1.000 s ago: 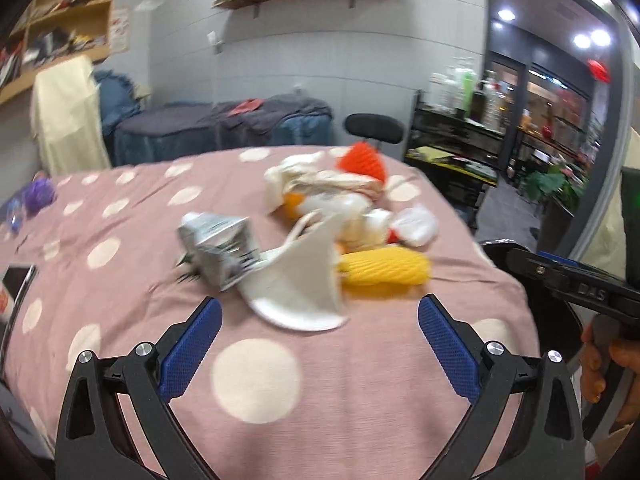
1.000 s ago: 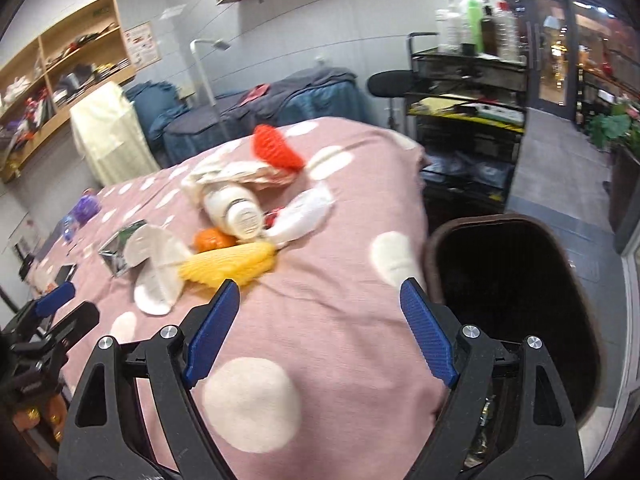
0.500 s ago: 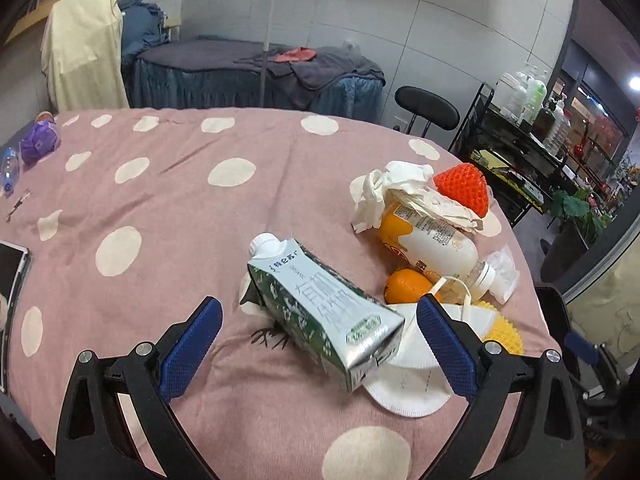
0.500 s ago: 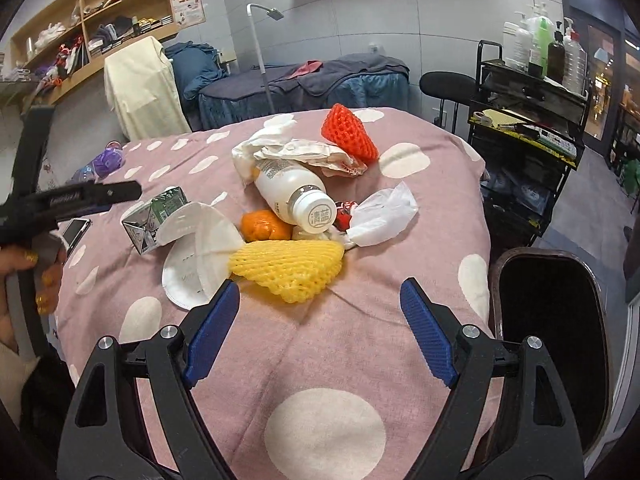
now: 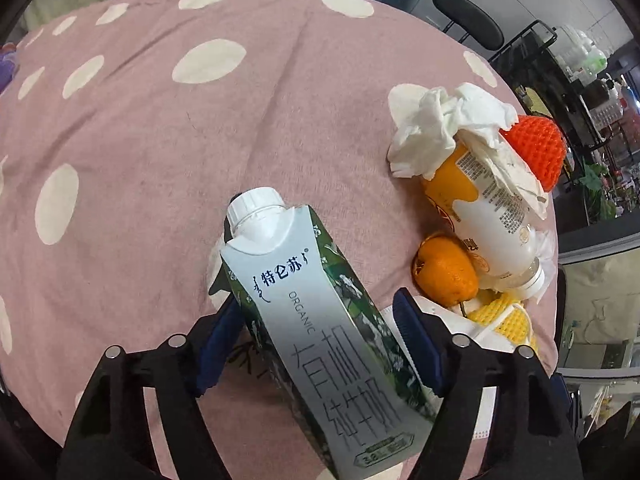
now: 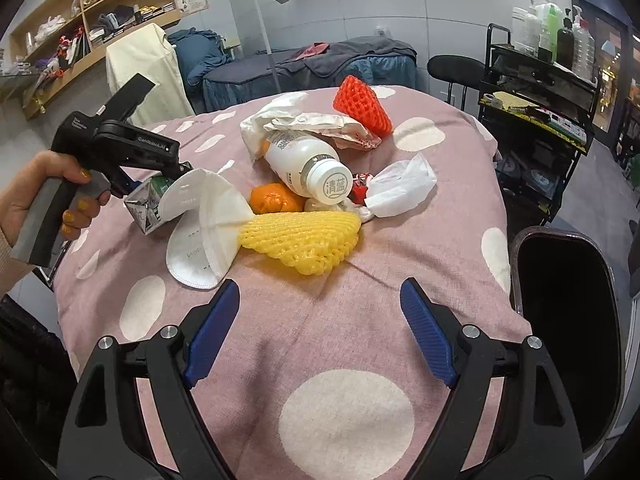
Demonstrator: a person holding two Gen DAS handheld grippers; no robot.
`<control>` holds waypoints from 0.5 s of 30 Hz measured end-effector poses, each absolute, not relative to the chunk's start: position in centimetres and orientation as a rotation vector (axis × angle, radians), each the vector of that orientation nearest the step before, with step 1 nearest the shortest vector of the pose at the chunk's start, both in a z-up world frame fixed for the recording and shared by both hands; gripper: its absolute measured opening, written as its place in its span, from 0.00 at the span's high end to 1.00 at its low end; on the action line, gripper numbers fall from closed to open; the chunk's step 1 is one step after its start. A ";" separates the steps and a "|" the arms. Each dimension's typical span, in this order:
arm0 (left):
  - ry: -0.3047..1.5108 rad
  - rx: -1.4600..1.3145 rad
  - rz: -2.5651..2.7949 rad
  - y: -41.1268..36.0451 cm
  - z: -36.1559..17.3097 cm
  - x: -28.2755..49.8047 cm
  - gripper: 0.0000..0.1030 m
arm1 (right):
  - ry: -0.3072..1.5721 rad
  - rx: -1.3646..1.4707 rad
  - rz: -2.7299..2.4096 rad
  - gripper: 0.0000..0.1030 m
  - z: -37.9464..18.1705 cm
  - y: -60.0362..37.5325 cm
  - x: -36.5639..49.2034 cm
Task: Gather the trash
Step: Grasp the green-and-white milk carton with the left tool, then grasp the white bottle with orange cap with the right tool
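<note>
Milk carton (image 5: 320, 320) is seen lying between the jaws of the left gripper (image 5: 316, 340), cap pointing away; whether the blue pads press it cannot be told. Beyond the right-hand jaw, an orange (image 5: 446, 276), a bottle (image 5: 488, 216), crumpled tissue (image 5: 444, 124) and red foam net (image 5: 538, 148) are piled on the bench (image 5: 140, 152). From the right wrist, the right gripper (image 6: 320, 320) is held with jaws spread, nothing between them. Ahead lie a white mask (image 6: 204, 232) and yellow foam net (image 6: 304, 236); a dark bin (image 6: 568, 300) stands beside the right-hand jaw.
</note>
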State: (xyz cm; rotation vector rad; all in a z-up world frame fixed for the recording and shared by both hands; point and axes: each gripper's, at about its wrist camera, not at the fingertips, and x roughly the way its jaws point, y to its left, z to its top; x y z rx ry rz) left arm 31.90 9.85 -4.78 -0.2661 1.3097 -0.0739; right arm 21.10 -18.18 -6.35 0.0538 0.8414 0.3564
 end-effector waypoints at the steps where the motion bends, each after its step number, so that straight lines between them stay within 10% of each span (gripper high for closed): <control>1: 1.310 -0.273 -0.081 10.0 -5.0 31.6 0.38 | 0.837 0.048 0.357 0.20 -6.3 -18.1 21.1; 15: 1.073 -0.447 -0.179 15.1 -3.4 24.2 0.47 | 0.816 -0.049 0.496 0.36 -4.2 -14.5 29.5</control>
